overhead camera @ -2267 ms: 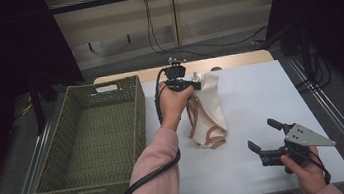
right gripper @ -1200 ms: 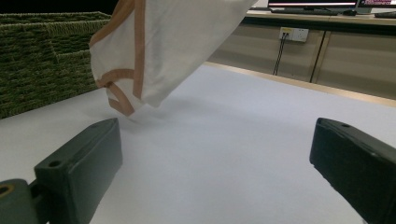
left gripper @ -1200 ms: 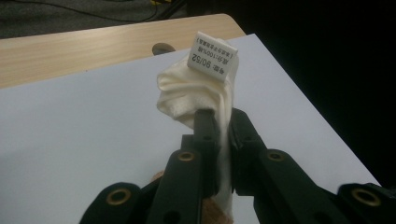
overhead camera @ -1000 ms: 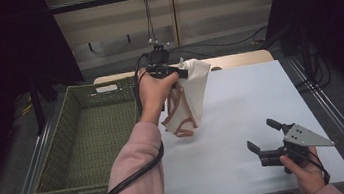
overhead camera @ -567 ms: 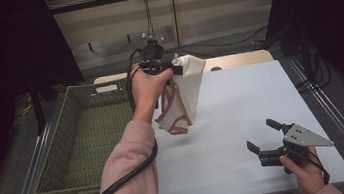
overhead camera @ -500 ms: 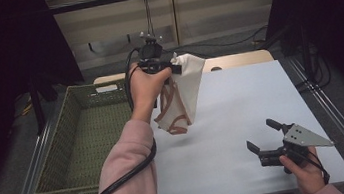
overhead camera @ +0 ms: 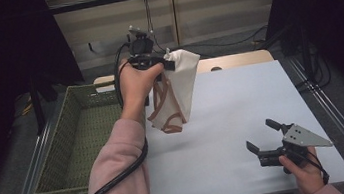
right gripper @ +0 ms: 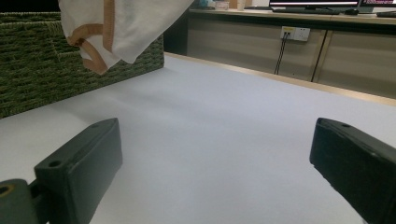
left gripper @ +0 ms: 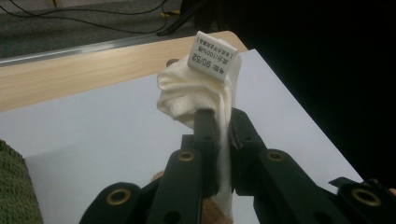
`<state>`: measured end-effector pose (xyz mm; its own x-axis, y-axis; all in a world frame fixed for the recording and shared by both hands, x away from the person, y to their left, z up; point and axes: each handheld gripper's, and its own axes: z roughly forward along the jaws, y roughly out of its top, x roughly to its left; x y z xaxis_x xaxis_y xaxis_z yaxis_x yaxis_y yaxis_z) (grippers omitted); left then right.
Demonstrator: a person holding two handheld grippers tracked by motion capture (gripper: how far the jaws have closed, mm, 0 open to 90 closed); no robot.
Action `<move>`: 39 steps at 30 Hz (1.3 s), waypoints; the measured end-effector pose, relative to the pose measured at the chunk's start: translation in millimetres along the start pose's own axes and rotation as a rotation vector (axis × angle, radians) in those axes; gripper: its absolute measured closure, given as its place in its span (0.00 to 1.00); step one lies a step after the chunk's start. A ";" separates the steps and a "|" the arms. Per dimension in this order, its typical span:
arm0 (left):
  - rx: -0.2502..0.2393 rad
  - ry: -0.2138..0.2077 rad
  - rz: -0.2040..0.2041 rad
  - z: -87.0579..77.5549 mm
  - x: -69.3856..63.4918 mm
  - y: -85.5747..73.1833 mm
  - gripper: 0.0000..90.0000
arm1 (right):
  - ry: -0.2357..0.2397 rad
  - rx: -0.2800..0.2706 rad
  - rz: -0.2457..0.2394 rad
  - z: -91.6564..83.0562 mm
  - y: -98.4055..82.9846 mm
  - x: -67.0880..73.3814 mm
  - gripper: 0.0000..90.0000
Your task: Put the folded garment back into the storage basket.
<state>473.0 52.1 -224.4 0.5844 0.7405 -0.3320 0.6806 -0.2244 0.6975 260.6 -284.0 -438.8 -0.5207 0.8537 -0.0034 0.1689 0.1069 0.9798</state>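
The left claw (overhead camera: 171, 61) is clamped tight on the top edge of a cream-white cloth garment with tan-brown curved bands (overhead camera: 172, 94). In the left gripper view its two black jaws stand nearly together, with a bunched fold of the cream fabric (left gripper: 198, 95) pinched between the pads and a small white printed size label (left gripper: 212, 56) sticking up above the bunch. The left hand (overhead camera: 136, 81), in a pink sleeve (overhead camera: 119, 174), holds this claw high above the left part of the white tabletop (overhead camera: 241, 98). The garment hangs free beneath the grip, its lower end with the brown bands clear of the surface and just beside the near right edge of the green woven rectangular basket (overhead camera: 72, 140). That basket sits at the left edge of the tabletop.

The right claw (overhead camera: 260, 138) rests low over the near right part of the tabletop, held by the right hand (overhead camera: 303, 170). Its jaws are spread wide, and nothing lies between them; in the right gripper view the two black pads (right gripper: 81, 161) stand far apart with bare white surface between. In that view the hanging garment (right gripper: 116, 28) appears at the upper left, in front of the basket wall (right gripper: 28, 70), well apart from this claw.
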 end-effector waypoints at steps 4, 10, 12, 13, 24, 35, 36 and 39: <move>0.003 0.001 -0.008 -5.4 0.3 1.9 0.93 | 0.002 -0.001 0.002 -0.3 -0.1 -0.1 0.02; -0.005 0.002 -0.008 -15.3 0.3 4.4 0.93 | -0.002 0.006 0.001 -1.2 0.2 0.2 0.02; -0.001 0.000 -0.008 -17.8 0.1 4.8 0.93 | -0.008 0.016 0.005 -1.7 0.2 1.0 0.02; -0.003 0.001 -0.007 -18.5 -0.2 5.1 0.93 | -0.006 0.013 0.002 -1.5 0.2 0.8 0.02; -0.004 -0.001 -0.007 -31.2 -2.9 11.1 0.93 | -0.008 0.009 -0.007 -1.6 0.5 0.4 0.02; 0.006 0.007 -0.006 -46.7 -3.7 16.2 0.93 | 0.000 -0.004 -0.009 -0.8 0.2 0.2 0.02; 0.004 0.008 -0.008 -47.9 -3.6 16.4 0.93 | 0.001 -0.004 -0.006 -0.8 0.2 0.3 0.02; 0.011 0.012 -0.007 -52.3 -2.1 17.0 0.93 | -0.003 -0.001 0.000 -1.3 0.3 0.7 0.02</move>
<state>460.2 79.8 -178.7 0.5743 0.7494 -0.3296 0.6897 -0.2260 0.6879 259.2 -284.0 -438.3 -0.5180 0.8553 -0.0045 0.1675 0.1066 0.9801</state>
